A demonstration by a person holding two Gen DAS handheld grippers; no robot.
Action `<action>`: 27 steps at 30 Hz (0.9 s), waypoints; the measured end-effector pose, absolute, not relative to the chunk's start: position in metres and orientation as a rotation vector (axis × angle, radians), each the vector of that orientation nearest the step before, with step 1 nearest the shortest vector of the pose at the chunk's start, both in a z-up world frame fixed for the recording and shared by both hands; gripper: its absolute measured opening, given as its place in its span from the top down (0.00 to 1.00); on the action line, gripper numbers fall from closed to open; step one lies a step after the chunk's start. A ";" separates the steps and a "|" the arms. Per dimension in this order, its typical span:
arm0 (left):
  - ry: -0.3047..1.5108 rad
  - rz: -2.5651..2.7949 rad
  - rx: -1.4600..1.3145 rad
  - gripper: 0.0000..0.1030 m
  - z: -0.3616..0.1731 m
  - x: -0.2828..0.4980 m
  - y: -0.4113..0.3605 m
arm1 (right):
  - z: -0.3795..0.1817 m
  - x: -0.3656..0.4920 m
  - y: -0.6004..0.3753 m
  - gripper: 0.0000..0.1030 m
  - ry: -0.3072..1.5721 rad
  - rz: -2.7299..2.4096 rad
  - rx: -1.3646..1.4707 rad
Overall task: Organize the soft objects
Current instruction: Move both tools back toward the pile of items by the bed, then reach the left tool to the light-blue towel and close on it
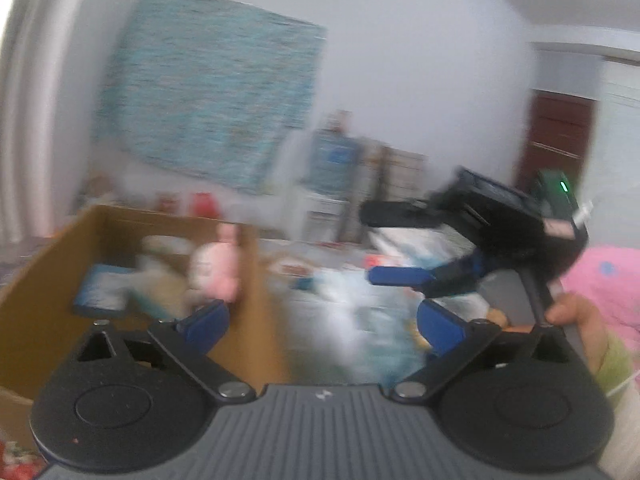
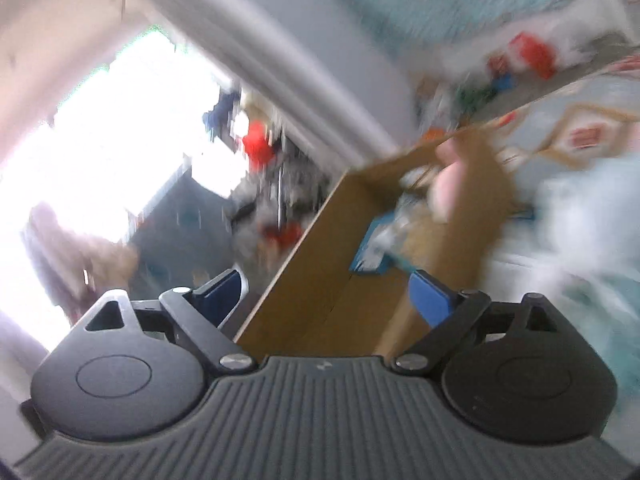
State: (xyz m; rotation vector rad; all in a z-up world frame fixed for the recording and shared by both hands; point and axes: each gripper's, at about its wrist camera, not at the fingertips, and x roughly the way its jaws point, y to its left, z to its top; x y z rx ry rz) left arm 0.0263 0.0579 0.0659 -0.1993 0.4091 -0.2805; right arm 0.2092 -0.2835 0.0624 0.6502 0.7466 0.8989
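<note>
Pink plush toy [image 1: 218, 268] already sits in the cardboard box [image 1: 52, 280] at left of frame, beside paler soft things — that part looks done. My left gripper [image 1: 322, 322] and right gripper [image 1: 394, 248] both gape, holding nothing; blurred clutter right of the box seems left.

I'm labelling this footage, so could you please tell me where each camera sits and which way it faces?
Left wrist: on the left gripper, looking level across the cardboard box toward a wall hanging; its open blue fingers, the right gripper and a hand show.
Right wrist: on the right gripper, tilted, facing the box and a bright window; only its open fingers show.
Shared: the box with the pink plush toy inside, both blurred.
</note>
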 end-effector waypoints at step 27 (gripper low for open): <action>0.749 -0.495 -0.078 0.00 0.065 0.274 -0.167 | -0.027 0.242 -0.541 0.09 0.476 0.319 1.157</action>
